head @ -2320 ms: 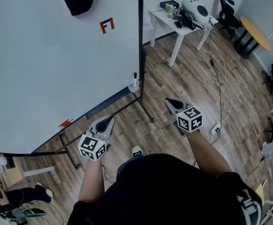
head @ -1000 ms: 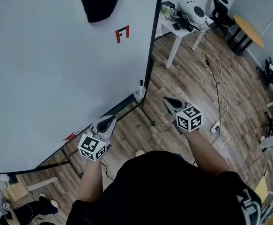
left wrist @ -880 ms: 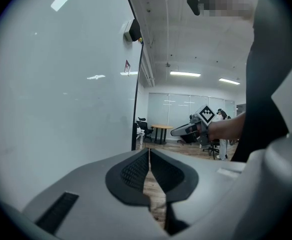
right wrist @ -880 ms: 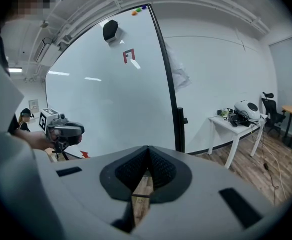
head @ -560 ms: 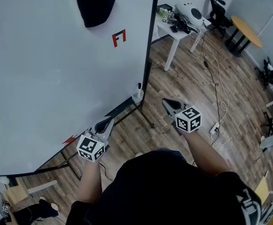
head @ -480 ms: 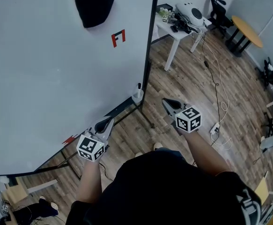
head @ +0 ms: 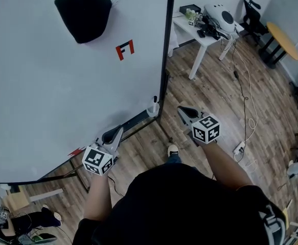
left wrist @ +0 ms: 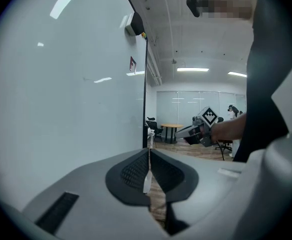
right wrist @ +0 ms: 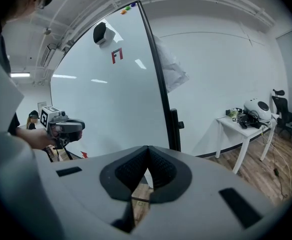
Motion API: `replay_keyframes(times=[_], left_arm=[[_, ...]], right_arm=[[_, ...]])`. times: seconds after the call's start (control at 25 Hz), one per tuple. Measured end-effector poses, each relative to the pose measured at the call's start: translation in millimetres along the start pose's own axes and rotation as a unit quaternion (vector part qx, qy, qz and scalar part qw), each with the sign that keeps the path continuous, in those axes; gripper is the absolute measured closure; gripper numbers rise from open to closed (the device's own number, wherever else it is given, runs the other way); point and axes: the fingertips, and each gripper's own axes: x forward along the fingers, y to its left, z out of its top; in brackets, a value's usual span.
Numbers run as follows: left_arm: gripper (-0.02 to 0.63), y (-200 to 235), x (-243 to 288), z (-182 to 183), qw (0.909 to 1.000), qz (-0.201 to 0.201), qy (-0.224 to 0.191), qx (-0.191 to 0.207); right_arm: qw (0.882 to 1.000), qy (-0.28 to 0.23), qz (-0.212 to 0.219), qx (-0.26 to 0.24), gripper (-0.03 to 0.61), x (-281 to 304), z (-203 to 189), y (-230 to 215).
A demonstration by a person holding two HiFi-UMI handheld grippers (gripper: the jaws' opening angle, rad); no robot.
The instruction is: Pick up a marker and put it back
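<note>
- Wood-plank floor point(head: 200, 96) runs under the whole scene, with a big whiteboard point(head: 62, 96) on a dark stand filling the left half of the head view.
- Nearest, the person's two forearms hold the tools out at waist height, well apart from each other.
- Left gripper point(head: 117, 133) points at the board's lower edge. Its own view shows the two pads point(left wrist: 135, 170) pressed together with nothing between them.
- Right gripper point(head: 183, 111) is aimed toward the board's right post. Its pads point(right wrist: 161, 170) also meet, and it carries nothing.
- Just beyond the right gripper's tip, the marker point(head: 155, 100) stands upright in a small white cup point(head: 152, 110) at the board's lower right corner, near the tool but not touching it.
- Higher on the board are a red mark point(head: 124, 50) and a black pad point(head: 83, 18).
- Farther off stand a white table point(head: 202, 34) with clutter and a round yellow-topped table point(head: 284, 34).
- By my reading the task has not started: the jaws must part, take the marker, lift it and set it back in the cup.
</note>
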Motion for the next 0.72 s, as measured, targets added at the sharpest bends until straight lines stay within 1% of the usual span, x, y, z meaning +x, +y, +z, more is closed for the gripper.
replay_keyframes(times=[0.44, 0.72], left_arm=[[0.597, 5.9, 53.0, 14.7, 0.9991, 0.042, 0.006, -0.010], [0.597, 7.6, 67.3, 14.0, 0.9977, 0.064, 0.012, -0.018]], right_arm=[[0.999, 0.011, 0.052, -0.013, 0.583, 35.8, 22.4, -54.0], [0.996, 0.024, 0.083, -0.016, 0.583, 58.3, 20.2, -65.9]])
